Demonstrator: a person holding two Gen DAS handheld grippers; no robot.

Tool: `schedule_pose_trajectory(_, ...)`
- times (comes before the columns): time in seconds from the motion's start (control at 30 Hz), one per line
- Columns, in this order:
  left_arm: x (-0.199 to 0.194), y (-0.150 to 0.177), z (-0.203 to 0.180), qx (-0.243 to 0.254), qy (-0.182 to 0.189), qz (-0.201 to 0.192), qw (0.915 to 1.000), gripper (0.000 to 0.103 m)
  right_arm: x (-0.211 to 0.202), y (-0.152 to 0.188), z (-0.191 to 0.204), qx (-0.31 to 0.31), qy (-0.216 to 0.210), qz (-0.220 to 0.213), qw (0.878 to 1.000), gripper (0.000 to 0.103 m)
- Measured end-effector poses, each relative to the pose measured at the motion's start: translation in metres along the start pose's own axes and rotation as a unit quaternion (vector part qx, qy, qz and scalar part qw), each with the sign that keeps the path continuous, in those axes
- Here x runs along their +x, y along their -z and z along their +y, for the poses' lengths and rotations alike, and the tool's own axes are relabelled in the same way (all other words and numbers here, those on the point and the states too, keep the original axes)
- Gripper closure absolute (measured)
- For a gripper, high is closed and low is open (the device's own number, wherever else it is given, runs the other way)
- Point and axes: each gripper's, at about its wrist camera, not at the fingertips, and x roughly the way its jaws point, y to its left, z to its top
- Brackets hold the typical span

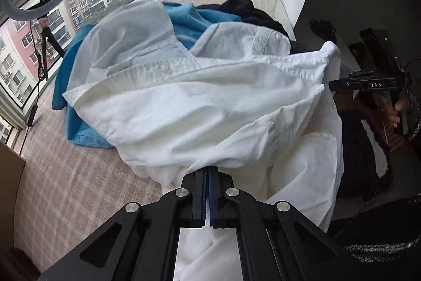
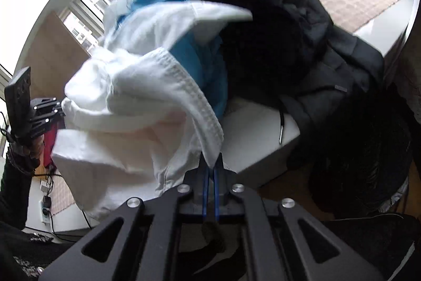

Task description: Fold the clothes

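Seemingly mid-lift, a crumpled white cotton button-up shirt (image 1: pixel 200 107) is held above a heap of blue (image 1: pixel 79 86) and dark garments (image 2: pixel 263 30), pinched in both the left gripper (image 1: pixel 209 175) and right gripper (image 2: pixel 211 170), and likely needs spreading flat next.

Left gripper (image 1: pixel 208 175) is sitting at 6 o'clock in its own view, jaws pressed together and pinching white cloth between the blue pads (image 1: pixel 204 191). Right gripper (image 2: pixel 211 170) is likewise clamping, its blue pads (image 2: pixel 216 191) nearly touching with a fabric edge caught at the tips. In the left view the right gripper (image 1: pixel 332 84) is showing at 3 o'clock, a hand (image 1: pixel 394 112) gripping its handle.
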Motion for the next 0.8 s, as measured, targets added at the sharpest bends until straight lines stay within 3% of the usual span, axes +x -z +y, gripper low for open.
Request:
schedule_pose_trajectory(0.13,-0.087,-0.017,0.021,-0.027,-0.040,-0.084,0.9953,0.103,-0.072,-0.053,0.052,-0.059,-0.022,-0.095,0.993,0.100)
schedule_pose_trajectory(0.3,-0.177,-0.013,0.044,-0.038,-0.092,-0.152,0.9833,0.103,-0.177,-0.118,0.141,-0.149,-0.060,-0.211,0.964,0.101)
schedule_pose_trajectory(0.4,-0.232,-0.011,0.058,-0.045,-0.123,-0.193,0.9724,0.103,-0.213,-0.138,0.170,-0.164,-0.065,-0.243,0.954,0.101)
schedule_pose_trajectory(0.43,-0.250,-0.010,0.063,-0.047,-0.133,-0.207,0.9682,0.102,-0.213,-0.143,0.171,-0.158,-0.062,-0.241,0.956,0.101)
schedule_pose_trajectory(0.47,-0.244,-0.003,0.066,-0.052,-0.136,-0.197,0.9695,0.102,-0.209,-0.146,0.171,-0.151,-0.060,-0.234,0.958,0.101)
schedule_pose_trajectory(0.53,-0.193,0.024,0.065,-0.061,-0.132,-0.126,0.9813,0.102,-0.178,-0.146,0.164,-0.133,-0.053,-0.196,0.970,0.101)
schedule_pose_trajectory(0.6,-0.135,0.054,0.061,-0.065,-0.107,-0.045,0.9911,0.102,-0.127,-0.137,0.149,-0.114,-0.024,-0.127,0.985,0.101)
schedule_pose_trajectory(0.67,-0.093,0.078,0.057,-0.077,-0.084,0.008,0.9935,0.102,-0.079,-0.123,0.126,-0.093,-0.007,-0.059,0.994,0.101)
schedule_pose_trajectory(0.8,-0.064,0.102,0.053,-0.085,-0.060,0.036,0.9939,0.097,-0.015,-0.094,0.087,-0.063,0.014,0.025,0.998,0.101)
